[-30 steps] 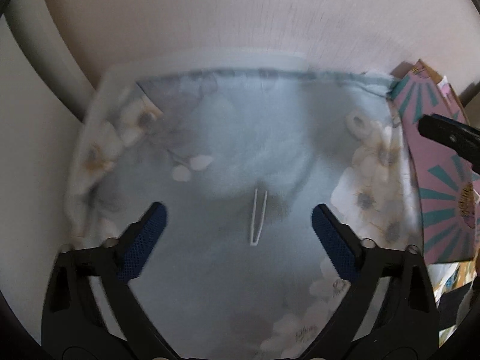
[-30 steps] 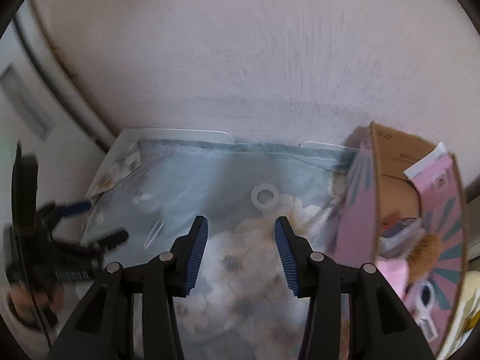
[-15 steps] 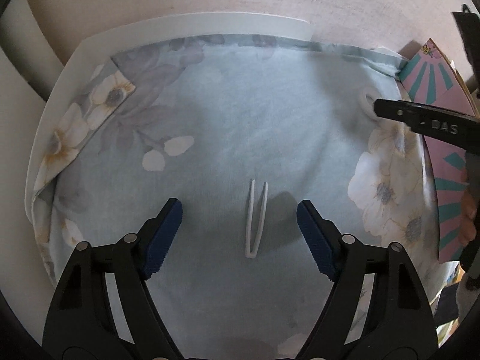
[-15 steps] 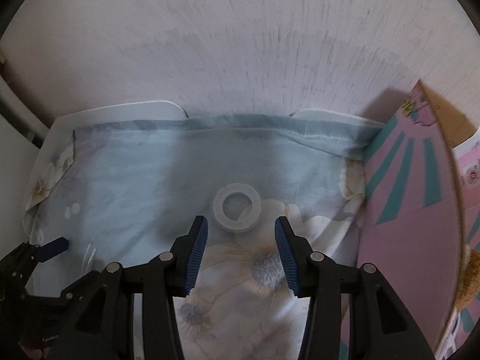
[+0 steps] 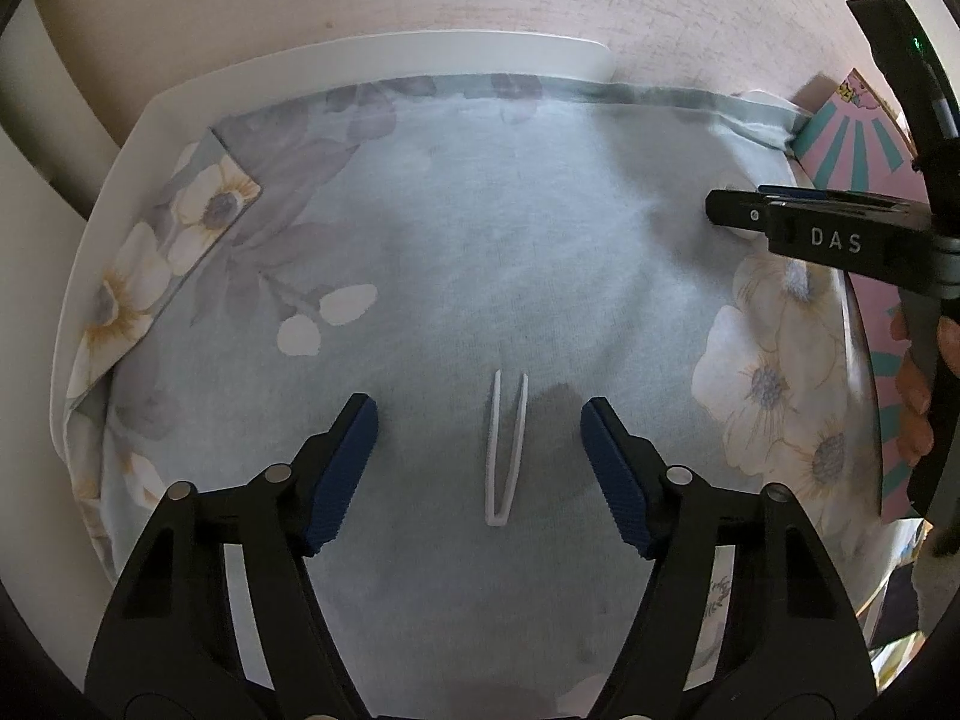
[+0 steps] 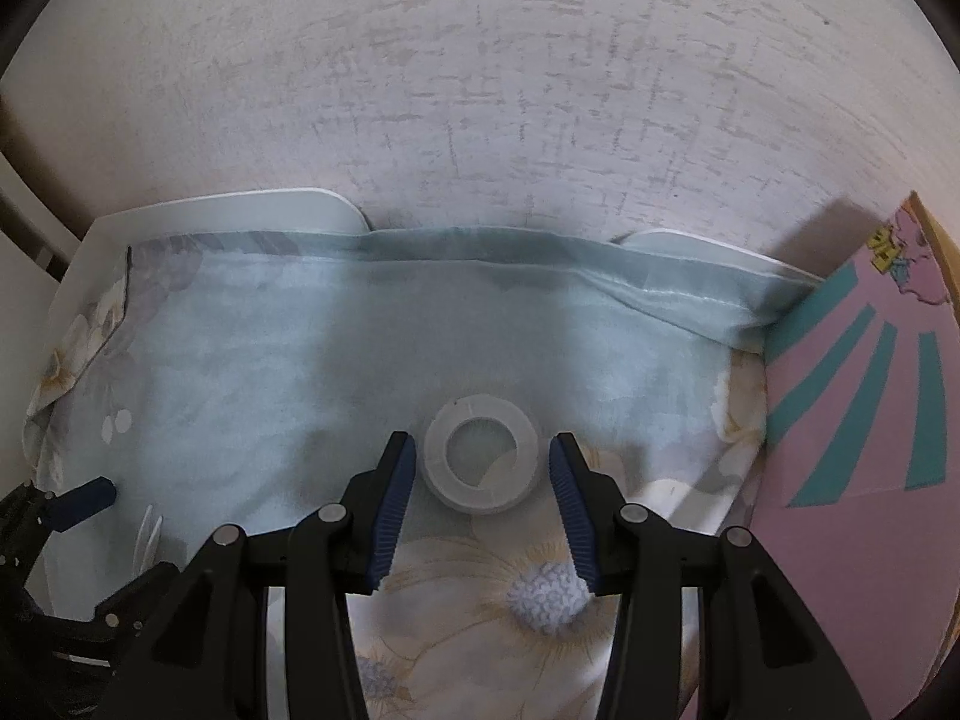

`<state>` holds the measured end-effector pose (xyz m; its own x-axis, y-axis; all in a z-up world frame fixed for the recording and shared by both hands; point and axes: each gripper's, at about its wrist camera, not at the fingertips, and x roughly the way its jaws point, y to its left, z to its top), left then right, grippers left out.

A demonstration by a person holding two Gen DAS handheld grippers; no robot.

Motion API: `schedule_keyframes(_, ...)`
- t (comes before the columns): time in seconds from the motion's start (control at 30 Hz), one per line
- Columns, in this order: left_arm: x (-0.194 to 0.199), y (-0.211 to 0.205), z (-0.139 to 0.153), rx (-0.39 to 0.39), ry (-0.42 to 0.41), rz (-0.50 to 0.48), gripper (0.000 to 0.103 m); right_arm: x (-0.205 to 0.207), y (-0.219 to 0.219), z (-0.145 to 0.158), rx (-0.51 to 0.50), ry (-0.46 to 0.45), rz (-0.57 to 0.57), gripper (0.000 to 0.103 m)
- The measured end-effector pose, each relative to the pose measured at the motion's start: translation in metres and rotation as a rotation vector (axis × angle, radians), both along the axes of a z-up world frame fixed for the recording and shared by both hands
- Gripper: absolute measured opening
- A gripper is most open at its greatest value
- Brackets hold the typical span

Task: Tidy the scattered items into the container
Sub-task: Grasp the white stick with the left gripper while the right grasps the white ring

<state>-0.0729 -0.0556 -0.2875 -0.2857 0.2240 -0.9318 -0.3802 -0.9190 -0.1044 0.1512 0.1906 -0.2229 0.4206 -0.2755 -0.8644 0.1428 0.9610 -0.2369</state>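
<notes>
A pair of white tweezers (image 5: 506,450) lies on the floral cloth (image 5: 480,240), tips pointing away from me. My left gripper (image 5: 478,414) straddles it, jaws closing, and the blue pads stand clear of it on both sides. In the right wrist view a white tape ring (image 6: 480,459) lies flat on the cloth. My right gripper (image 6: 481,444) is open around the ring, with a small gap at each pad. The pink box (image 6: 840,420) with teal rays stands at the right.
The cloth covers a white table (image 5: 420,48) set against a textured wall (image 6: 480,90). The right gripper's fingers (image 5: 744,213) reach in from the right of the left wrist view, a hand (image 5: 918,384) behind them. The box (image 5: 852,150) borders the cloth's right edge.
Both grippers have come down toward the cloth. The left jaws have narrowed around the tweezers. The right gripper moved forward, so the tape ring now sits between its fingers.
</notes>
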Motion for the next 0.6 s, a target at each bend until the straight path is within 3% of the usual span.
schedule_keyframes(0.37,0.002,-0.001,0.001,-0.010,0.011,0.003,0.063,-0.006,0.006,0.001,-0.031,-0.006,0.035,0.043)
schedule_keyframes(0.4,0.002,-0.001,0.001,-0.012,0.013,0.005,0.061,-0.007,0.006,0.001,-0.029,-0.007,0.037,0.042)
schedule_keyframes(0.53,0.001,-0.005,0.004,-0.025,0.022,0.014,0.033,-0.011,0.006,0.004,-0.028,-0.017,0.039,0.040)
schedule_keyframes(0.6,0.000,-0.008,0.004,-0.021,0.018,0.023,0.028,-0.014,0.006,0.005,-0.025,-0.022,0.036,0.040)
